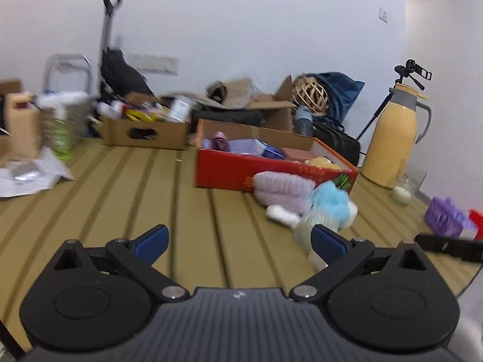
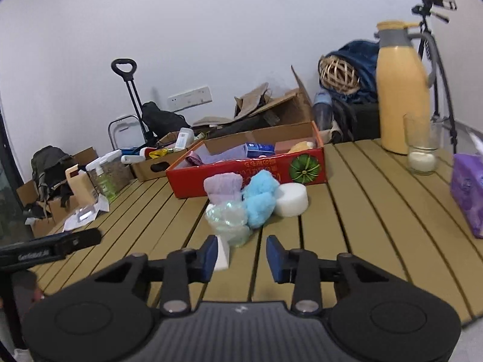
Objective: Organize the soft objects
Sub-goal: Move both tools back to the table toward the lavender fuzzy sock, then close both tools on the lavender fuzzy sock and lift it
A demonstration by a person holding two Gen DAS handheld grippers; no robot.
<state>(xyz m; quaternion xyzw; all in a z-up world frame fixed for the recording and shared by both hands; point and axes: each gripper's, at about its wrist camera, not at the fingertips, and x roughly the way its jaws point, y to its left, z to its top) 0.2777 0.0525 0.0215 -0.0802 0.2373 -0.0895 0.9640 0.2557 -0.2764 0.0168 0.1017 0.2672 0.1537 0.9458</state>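
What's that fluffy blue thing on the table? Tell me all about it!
The fluffy blue thing looks like soft, shaggy sky-blue plush, bunched in two lumps. It lies on the slatted tan table, just in front of the red box. It sits squeezed between a lilac fuzzy roll and a white round sponge, with a shiny crinkly pouf against its near side. No tongs touch it.

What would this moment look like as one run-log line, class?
left tongs: open, empty | right tongs: open, empty | soft pile: on table before red box | stage: pre-grasp
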